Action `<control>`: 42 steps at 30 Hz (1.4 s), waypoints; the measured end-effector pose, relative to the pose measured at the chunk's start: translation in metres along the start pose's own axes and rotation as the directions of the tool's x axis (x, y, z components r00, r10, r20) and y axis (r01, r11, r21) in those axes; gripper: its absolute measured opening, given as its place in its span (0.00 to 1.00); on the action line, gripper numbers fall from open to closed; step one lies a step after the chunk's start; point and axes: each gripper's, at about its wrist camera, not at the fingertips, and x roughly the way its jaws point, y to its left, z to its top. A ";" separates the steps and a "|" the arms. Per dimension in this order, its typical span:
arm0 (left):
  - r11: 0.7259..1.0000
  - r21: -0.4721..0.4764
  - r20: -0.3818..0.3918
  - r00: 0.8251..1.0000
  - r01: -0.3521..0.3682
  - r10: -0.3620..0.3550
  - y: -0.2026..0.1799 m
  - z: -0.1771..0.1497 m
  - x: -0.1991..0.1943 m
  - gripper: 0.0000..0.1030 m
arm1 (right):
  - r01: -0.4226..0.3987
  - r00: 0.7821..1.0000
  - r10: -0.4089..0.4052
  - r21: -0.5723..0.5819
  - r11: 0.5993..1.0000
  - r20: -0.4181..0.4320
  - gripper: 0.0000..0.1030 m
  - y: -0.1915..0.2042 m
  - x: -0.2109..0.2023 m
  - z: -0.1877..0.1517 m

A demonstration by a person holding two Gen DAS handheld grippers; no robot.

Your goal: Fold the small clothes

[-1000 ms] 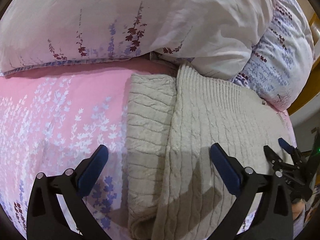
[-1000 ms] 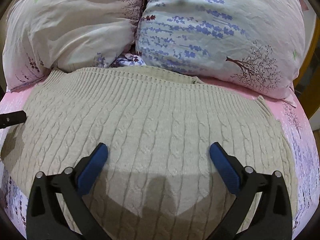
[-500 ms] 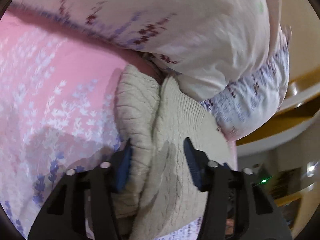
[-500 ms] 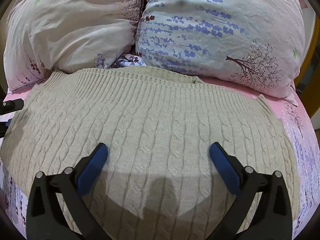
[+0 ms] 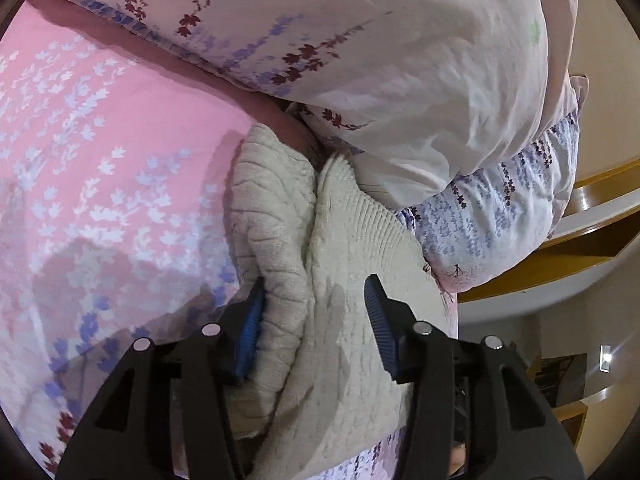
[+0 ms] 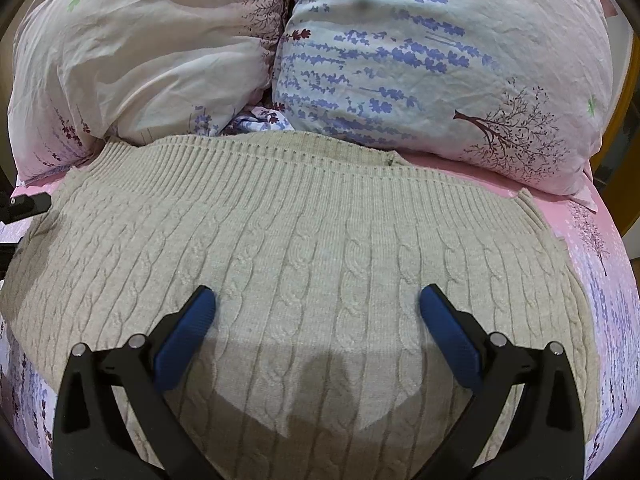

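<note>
A beige cable-knit sweater [image 6: 312, 240] lies on the pink floral bedsheet [image 5: 100, 160], its ribbed hem toward the pillows. In the left wrist view the sweater [image 5: 340, 280] has its sleeve [image 5: 272, 224] folded along the left side. My left gripper [image 5: 314, 316] is tilted, its jaws half closed around the sweater's left edge; the left pad [image 5: 250, 332] touches the sleeve and the right pad is apart from the knit. My right gripper [image 6: 316, 316] is wide open and empty, low over the sweater's body. The left gripper's tip [image 6: 28, 204] shows at the right wrist view's left edge.
Two large floral pillows [image 6: 140, 56] [image 6: 440, 52] lie against the sweater's far edge. A wooden bed frame [image 5: 580, 248] and room shelves stand to the right in the left wrist view. Pink sheet shows to the sweater's right [image 6: 600, 248].
My left gripper has rolled to a tilt, narrowed its jaws and moved onto the sweater's left edge by the folded sleeve. The right gripper has stayed open over the sweater.
</note>
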 end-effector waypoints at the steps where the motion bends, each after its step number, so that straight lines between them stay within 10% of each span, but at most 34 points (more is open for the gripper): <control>1: 1.000 0.006 0.007 1.000 -0.005 0.005 -0.002 -0.001 0.000 0.40 | -0.001 1.000 0.001 -0.001 1.000 -0.001 0.98 0.000 0.000 0.000; 3: 1.000 0.019 0.002 1.000 -0.002 0.002 -0.006 -0.004 0.003 0.19 | -0.003 1.000 0.003 -0.002 1.000 -0.002 0.98 0.000 0.001 0.000; 9: 0.999 0.031 0.026 0.999 0.042 -0.043 -0.027 -0.009 0.000 0.16 | -0.038 0.999 0.038 0.002 0.999 -0.007 0.98 -0.004 -0.001 0.001; 18: 0.967 0.075 0.016 0.970 0.241 -0.243 -0.091 -0.019 0.005 0.15 | -0.307 0.952 0.304 0.140 0.941 0.039 0.98 -0.047 -0.020 -0.001; 23: 0.936 0.079 -0.062 0.938 0.344 -0.340 -0.136 -0.034 0.044 0.15 | -0.484 0.874 0.479 0.228 0.845 0.080 0.98 -0.086 -0.025 -0.005; 28: 0.899 0.042 -0.173 0.890 0.435 -0.422 -0.174 -0.056 0.108 0.15 | -0.660 0.739 0.656 0.357 0.661 0.153 0.98 -0.139 -0.025 -0.017; 31: 0.896 0.030 -0.235 0.875 0.442 -0.424 -0.188 -0.073 0.143 0.15 | -0.653 0.740 0.648 0.415 0.633 0.177 0.98 -0.169 -0.029 -0.027; 35: 0.906 -0.054 -0.329 0.849 0.420 -0.413 -0.181 -0.092 0.183 0.16 | -0.728 0.651 0.720 0.465 0.504 0.239 0.98 -0.197 -0.023 -0.028; 38: 0.867 -0.128 -0.390 0.779 0.482 -0.491 -0.177 -0.098 0.190 0.17 | -0.736 0.630 0.737 0.490 0.468 0.243 0.98 -0.201 -0.021 -0.024; 40: 0.825 -0.151 -0.390 0.734 0.544 -0.556 -0.178 -0.093 0.172 0.31 | -0.732 0.623 0.747 0.511 0.451 0.233 0.98 -0.203 -0.019 -0.024; 42: 0.848 -0.083 -0.346 0.783 0.524 -0.517 -0.174 -0.084 0.144 0.70 | -0.713 0.636 0.742 0.529 0.461 0.212 0.98 -0.203 -0.017 -0.021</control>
